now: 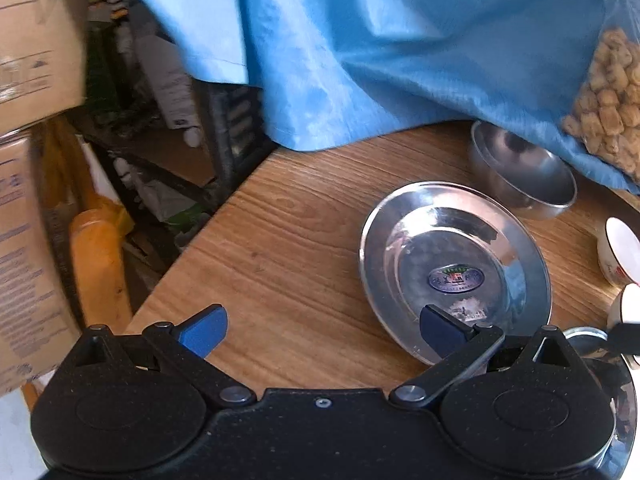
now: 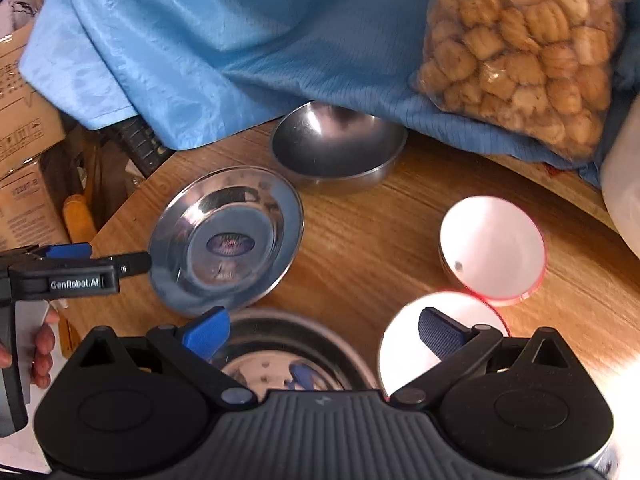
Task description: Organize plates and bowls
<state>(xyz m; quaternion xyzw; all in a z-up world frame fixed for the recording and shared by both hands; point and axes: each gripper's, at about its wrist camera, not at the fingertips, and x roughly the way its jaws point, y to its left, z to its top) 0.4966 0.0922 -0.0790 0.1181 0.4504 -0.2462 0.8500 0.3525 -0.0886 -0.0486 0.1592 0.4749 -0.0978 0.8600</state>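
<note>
A wooden table carries the dishes, with a blue cloth heaped along its far side. On the cloth lies a clear bag filled with small tan biscuits.

A steel plate lies flat near the table's left edge. It is empty apart from an oval sticker in the middle of its well. Just behind it stands a steel bowl, also empty, its far rim tucked under the hanging cloth. To the right, well apart from the steel pieces, a white bowl with a red rim sits tilted and shows nothing inside. A second white bowl sits just in front of it; its inside is glared out. A second steel plate lies at the near edge beneath the right gripper; it looks empty.

The right gripper's jaws are spread wide and pinch nothing; one blue finger hangs over the near steel plate, the other over the near white bowl. The left gripper is likewise spread wide and empty, its right finger over the near rim of the stickered plate and its left finger over bare wood. In the right wrist view a hand grasps the left gripper's handle at the table's left edge.
</note>
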